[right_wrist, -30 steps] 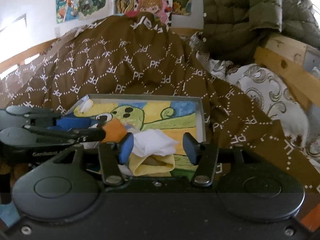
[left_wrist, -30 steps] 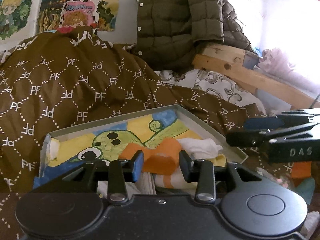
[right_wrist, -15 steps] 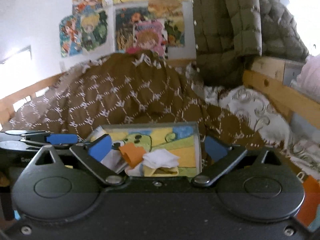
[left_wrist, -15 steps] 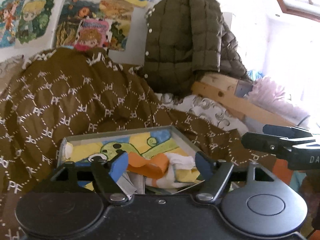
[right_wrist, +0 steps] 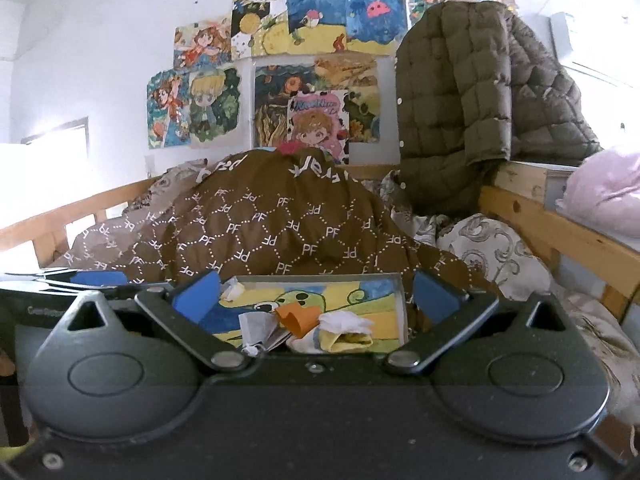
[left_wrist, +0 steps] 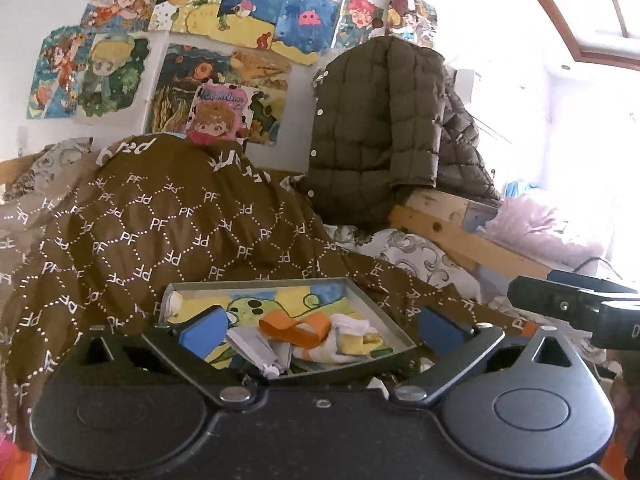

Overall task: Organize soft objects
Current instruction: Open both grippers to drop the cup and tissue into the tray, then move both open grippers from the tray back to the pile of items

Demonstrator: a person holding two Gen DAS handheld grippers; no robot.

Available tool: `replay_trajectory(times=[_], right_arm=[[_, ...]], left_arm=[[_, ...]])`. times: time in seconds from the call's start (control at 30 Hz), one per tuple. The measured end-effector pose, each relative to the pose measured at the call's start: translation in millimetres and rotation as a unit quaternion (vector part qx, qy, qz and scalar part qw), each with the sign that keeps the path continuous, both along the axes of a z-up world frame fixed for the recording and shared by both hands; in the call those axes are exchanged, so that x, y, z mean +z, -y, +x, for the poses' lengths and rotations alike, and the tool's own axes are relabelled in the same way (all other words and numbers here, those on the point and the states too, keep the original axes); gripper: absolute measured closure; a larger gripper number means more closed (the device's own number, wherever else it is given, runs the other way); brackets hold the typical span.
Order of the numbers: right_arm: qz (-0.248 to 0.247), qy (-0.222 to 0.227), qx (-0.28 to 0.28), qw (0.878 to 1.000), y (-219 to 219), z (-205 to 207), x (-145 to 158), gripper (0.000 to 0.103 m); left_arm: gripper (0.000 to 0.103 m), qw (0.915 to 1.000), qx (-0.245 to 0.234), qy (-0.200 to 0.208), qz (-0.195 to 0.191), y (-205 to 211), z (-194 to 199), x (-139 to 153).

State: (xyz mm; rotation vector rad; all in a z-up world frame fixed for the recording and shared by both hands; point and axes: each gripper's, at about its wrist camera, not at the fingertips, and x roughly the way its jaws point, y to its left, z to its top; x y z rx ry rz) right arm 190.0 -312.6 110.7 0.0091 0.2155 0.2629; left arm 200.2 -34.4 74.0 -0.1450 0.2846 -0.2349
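On the bed, a shallow tray (left_wrist: 390, 322) rests on the brown quilt (left_wrist: 168, 236) and holds the socks: an orange one (left_wrist: 294, 326), a white one (left_wrist: 352, 322), a yellow one (right_wrist: 346, 340) and what looks like a grey one (left_wrist: 252, 344). Left gripper (left_wrist: 320, 326) is opening, its blue pads wide apart with nothing between them, the pile just beyond its tips. Right gripper (right_wrist: 316, 294) stands equally wide and empty, short of the tray.

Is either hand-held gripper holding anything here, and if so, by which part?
Nothing is held. The left hand-held gripper is opening and the right hand-held gripper stands wide open; nothing is between either's pads. The socks lie loose in the tray.
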Motion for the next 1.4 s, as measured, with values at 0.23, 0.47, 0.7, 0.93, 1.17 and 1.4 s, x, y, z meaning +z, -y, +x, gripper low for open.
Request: replay_trajectory(times=[0.23, 0.47, 0.7, 0.93, 1.17, 1.4], right_arm=[[0.027, -0.017, -0.035, 0.999, 16.1, -40.1, -18.1, 0.001], [0.022, -0.030, -0.071, 0.997, 24.9, -69.4, -41.9, 0.000], [-0.003, -0.038, -0.097, 0.995, 18.4, -79.5, -64.6, 0.001], [-0.025, -0.061, -0.115, 0.991, 7.5, -89.4, -89.3, 0.001], [-0.014, -0.096, -0.131, 0.987, 6.5, -93.7, -114.9, 0.001], [-0.022, -0.127, -0.143, 0.981, 7.1, -86.9, -134.0, 0.001]], left_arm=[[0.001, 0.9995, -0.016, -0.005, 0.027, 17.9, -32.1, -14.2], [0.001, 0.9981, -0.025, -0.019, 0.053, 32.4, -53.8, -36.3], [0.001, 0.9965, -0.018, -0.021, 0.079, 39.0, -75.5, -52.4], [0.001, 0.9945, -0.010, -0.042, 0.095, 40.8, -89.6, -70.2], [0.001, 0.9924, -0.007, -0.066, 0.104, 41.1, -100.0, -86.7], [0.001, 0.9898, 0.000, -0.097, 0.104, 40.1, -103.5, -100.3]])
